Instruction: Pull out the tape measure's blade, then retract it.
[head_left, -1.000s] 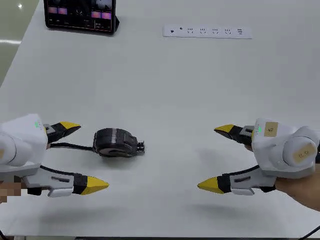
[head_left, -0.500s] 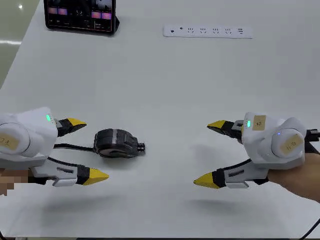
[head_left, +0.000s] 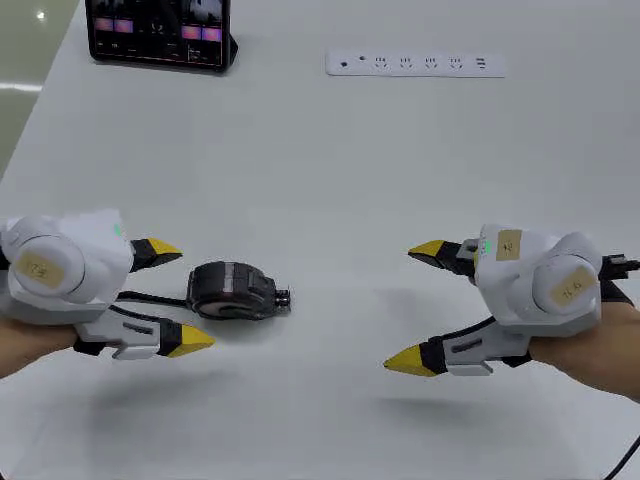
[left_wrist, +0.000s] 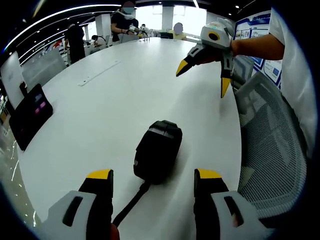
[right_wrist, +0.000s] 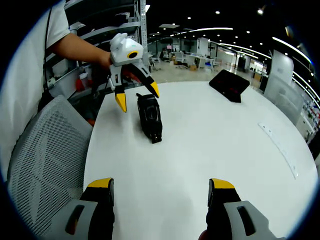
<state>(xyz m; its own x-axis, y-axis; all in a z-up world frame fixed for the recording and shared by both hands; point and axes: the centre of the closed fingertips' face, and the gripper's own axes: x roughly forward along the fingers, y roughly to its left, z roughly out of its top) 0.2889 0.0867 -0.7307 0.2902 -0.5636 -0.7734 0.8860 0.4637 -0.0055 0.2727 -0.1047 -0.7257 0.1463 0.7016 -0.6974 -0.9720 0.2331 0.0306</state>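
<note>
- Tape measure (head_left: 232, 290) is lying on table (head_left: 320, 180), blade unpulled; approach step is running.
- Left hand-held gripper (head_left: 192, 295) is gaping at its rear; right hand-held gripper (head_left: 400, 308) is gaping, well apart.
- Next: clamping body, pinching blade hook (head_left: 283, 295).

text: none legible | paper stickers (head_left: 509, 245): marks too blurred

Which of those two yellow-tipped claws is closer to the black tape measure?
The left gripper: the tape measure lies right in front of its open jaws, untouched. The right gripper, also open, is held well off to the other side.
</note>
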